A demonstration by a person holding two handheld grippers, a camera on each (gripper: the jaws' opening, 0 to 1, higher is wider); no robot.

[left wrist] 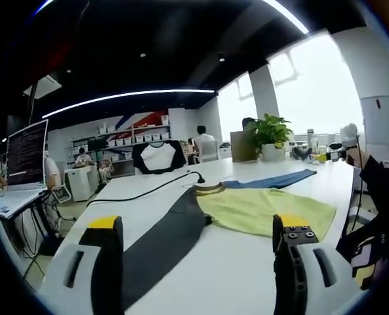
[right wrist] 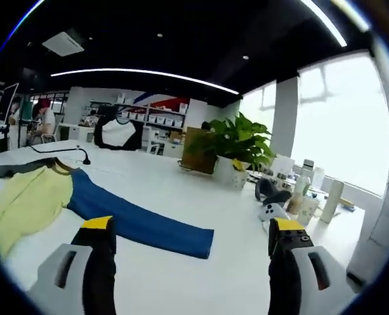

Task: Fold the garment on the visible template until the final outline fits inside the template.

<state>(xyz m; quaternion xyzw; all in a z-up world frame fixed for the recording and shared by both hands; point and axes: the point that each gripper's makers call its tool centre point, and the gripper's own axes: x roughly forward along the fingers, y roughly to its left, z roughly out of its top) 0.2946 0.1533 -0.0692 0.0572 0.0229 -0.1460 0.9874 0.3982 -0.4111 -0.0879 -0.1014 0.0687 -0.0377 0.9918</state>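
We see the garment (left wrist: 246, 207) as soft matt cloth lying flat on the table (left wrist: 233, 275), its yellow body faintly creased, its dark grey sleeve (left wrist: 161, 239) smooth and dull. In the right gripper view the blue sleeve (right wrist: 138, 223) looks like the same matt knit cloth. The table beneath the garment reads as a smooth white laminate with a slight sheen. The left gripper (left wrist: 197, 262) has jaws of matt black plastic set in pale grey, slightly glossy plastic shells, tipped with yellow; the right gripper (right wrist: 191, 262) looks alike. Beyond the garment, a black cable (left wrist: 148, 190) looks rubbery, and a plant (right wrist: 237, 144) shows glossy leaves.
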